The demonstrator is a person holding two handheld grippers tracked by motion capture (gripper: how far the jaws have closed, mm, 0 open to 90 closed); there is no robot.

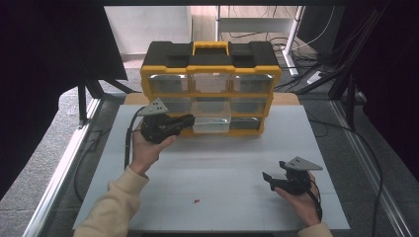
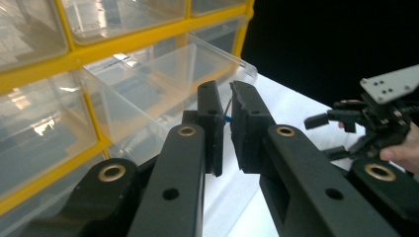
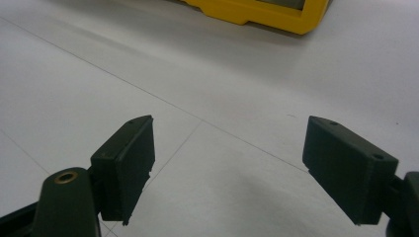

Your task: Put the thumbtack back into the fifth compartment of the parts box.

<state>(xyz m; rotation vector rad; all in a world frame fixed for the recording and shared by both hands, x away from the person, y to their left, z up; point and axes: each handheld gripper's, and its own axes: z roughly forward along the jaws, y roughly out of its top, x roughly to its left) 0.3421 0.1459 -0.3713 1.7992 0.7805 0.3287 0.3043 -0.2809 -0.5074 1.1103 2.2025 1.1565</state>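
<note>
A yellow and black drawer cabinet [image 1: 166, 55] with clear drawers stands at the back of the white table [image 1: 222, 163]. Its bottom middle drawer [image 1: 211, 123] is pulled out, and shows as the clear drawer [image 2: 163, 74] in the left gripper view. My left gripper [image 1: 188, 120] hangs just left of that drawer. In its own view the left gripper [image 2: 225, 94] is shut on a tiny blue-tipped piece [image 2: 227, 118] with a thin stem. My right gripper [image 1: 267, 179] rests low at the front right. It stands open as the right gripper [image 3: 227, 163], with bare table between its pads.
A small red bit [image 1: 197, 201] lies on the table near the front middle. The cabinet's yellow base [image 3: 257, 12] lies ahead of the right gripper. Dark curtains and cables ring the table, with metal rails [image 1: 59, 173] along its sides.
</note>
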